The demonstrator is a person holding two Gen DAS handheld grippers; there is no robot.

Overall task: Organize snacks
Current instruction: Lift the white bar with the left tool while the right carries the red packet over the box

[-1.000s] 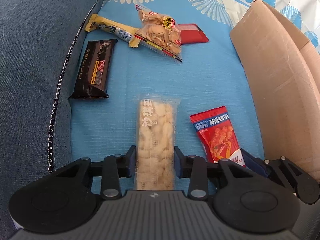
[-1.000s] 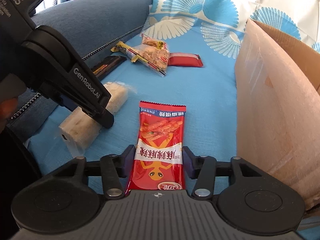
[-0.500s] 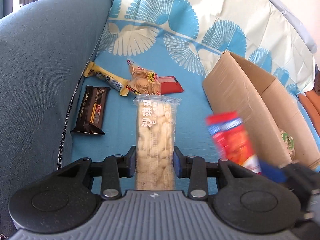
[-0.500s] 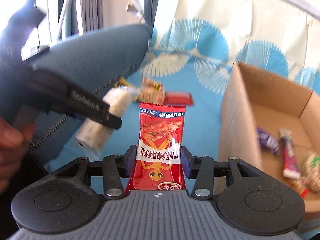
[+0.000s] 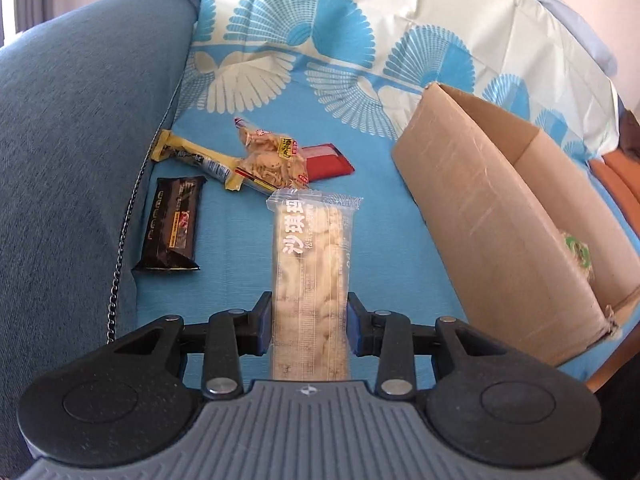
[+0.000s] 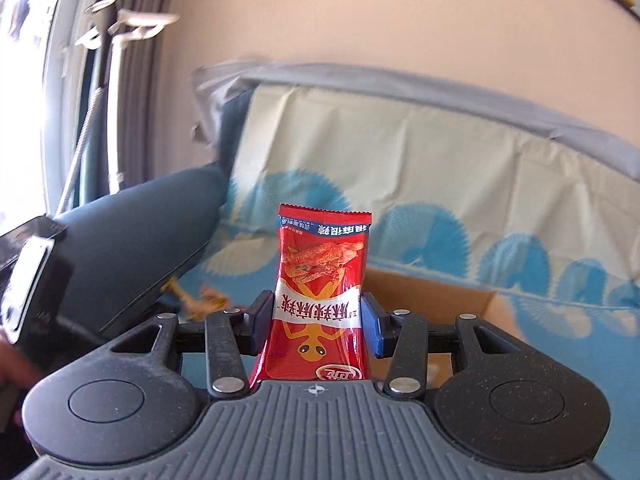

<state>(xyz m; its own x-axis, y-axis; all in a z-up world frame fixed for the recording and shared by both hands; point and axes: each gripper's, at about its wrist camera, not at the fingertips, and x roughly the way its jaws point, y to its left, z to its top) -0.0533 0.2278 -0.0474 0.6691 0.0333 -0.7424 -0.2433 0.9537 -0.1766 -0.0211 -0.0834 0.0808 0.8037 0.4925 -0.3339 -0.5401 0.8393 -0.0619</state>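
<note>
Right wrist view: the cardboard box [image 6: 432, 292] is hidden but for a strip of its rim behind the red snack packet [image 6: 320, 300]; the sofa cover's pattern and the small packets [image 6: 200, 300] at left are blurred. A hand [image 6: 12, 364] is cut off by the left edge. Left wrist view: the box [image 5: 500, 216] interior is mostly concealed by its near wall, and one greenish item [image 5: 576, 250] inside cannot be identified. The red packet [image 5: 328, 162] lies partly under the biscuit bag [image 5: 272, 160].
</note>
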